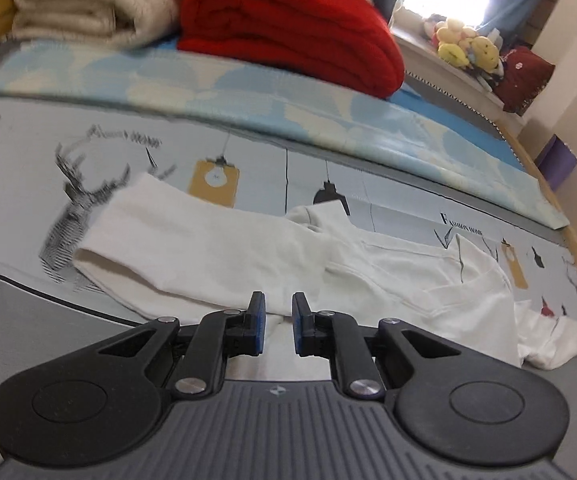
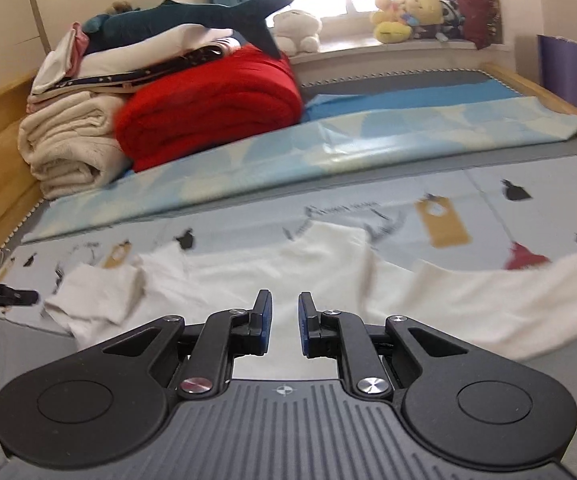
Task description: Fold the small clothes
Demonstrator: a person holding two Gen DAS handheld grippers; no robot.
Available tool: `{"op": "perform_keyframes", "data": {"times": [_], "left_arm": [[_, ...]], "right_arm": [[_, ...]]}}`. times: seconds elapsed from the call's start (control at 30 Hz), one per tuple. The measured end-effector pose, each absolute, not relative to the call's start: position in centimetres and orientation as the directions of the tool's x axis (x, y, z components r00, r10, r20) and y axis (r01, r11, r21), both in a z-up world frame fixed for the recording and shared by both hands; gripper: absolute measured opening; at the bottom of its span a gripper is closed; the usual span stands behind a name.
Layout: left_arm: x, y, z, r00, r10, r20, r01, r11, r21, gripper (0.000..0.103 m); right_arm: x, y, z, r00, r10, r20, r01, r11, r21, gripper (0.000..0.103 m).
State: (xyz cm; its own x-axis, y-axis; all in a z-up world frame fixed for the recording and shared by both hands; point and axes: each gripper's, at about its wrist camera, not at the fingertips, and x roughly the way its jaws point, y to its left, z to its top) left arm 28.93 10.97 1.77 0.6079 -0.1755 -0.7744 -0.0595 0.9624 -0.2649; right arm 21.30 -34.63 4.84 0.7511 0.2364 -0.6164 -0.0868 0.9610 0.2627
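Both tongs are standing nearly closed, a narrow gap showing between the blue pads, nothing gripped. Left tongs [image 1: 277, 312] are hovering just above the near edge of the white garment [image 1: 328, 264]; right tongs [image 2: 284, 316] likewise, clear of the cloth. Garment is lying spread and rumpled on the bed [image 1: 16, 320], on the near side of the red blanket [image 1: 288, 28], one sleeve [image 1: 168, 240] reaching away from the body. Judging it light, limp, non-slippery, not fragile; it will sag where unsupported. Best pinch points: sleeve cuff, hem corners, shoulder seams.
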Motion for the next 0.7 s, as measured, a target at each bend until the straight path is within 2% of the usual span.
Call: {"op": "perform_keyframes", "data": {"times": [0.17,0.23,0.3,0.33,0.5,0.53,0.57,0.6,0.63,0.7], "left_arm": [[32.0,10.8,-2.0,0.506,-0.233,-0.831,-0.143,0.927,-0.347,0.015],[33.1,10.9,-3.7,0.473,-0.251,-0.844,-0.198,0.903,-0.38,0.018],[34.1,11.4,-5.2,0.455,-0.25,-0.854,-0.276,0.873,-0.403,0.034],[34.4,11.7,-5.9,0.446,-0.253,-0.859,-0.314,0.854,-0.415,0.035],[36.1,13.0,-8.3,0.427,-0.265,-0.865,-0.419,0.789,-0.449,0.035],[36.3,13.0,-8.5,0.425,-0.26,-0.867,-0.429,0.786,-0.446,0.034],[36.4,13.0,-8.6,0.425,-0.246,-0.871,-0.442,0.784,-0.437,0.026],[36.5,12.9,-8.6,0.426,-0.232,-0.875,-0.452,0.783,-0.427,0.013],[36.5,12.9,-8.4,0.432,-0.217,-0.876,-0.458,0.784,-0.42,0.009],[36.4,12.8,-7.2,0.462,-0.174,-0.87,-0.474,0.78,-0.408,0.006]], "right_arm": [[24.2,-30.7,5.1,0.725,0.321,-0.609,-0.088,0.92,0.381,0.011],[25.4,-29.2,4.9,0.713,0.364,-0.599,-0.089,0.895,0.437,0.011],[26.6,-28.0,4.7,0.693,0.414,-0.59,-0.098,0.865,0.492,0.011],[27.1,-27.5,4.5,0.681,0.438,-0.586,-0.103,0.851,0.515,0.011],[29.1,-25.1,2.9,0.617,0.504,-0.604,-0.097,0.811,0.577,0.014],[29.4,-24.7,2.5,0.6,0.518,-0.609,-0.091,0.801,0.592,0.014],[29.7,-24.5,2.0,0.586,0.53,-0.613,-0.085,0.792,0.604,0.014],[29.9,-24.2,1.6,0.575,0.538,-0.617,-0.081,0.787,0.611,0.014],[30.1,-24.0,1.3,0.564,0.542,-0.623,-0.077,0.786,0.613,0.014],[30.5,-23.6,0.5,0.546,0.55,-0.632,-0.069,0.781,0.621,0.014]]}}
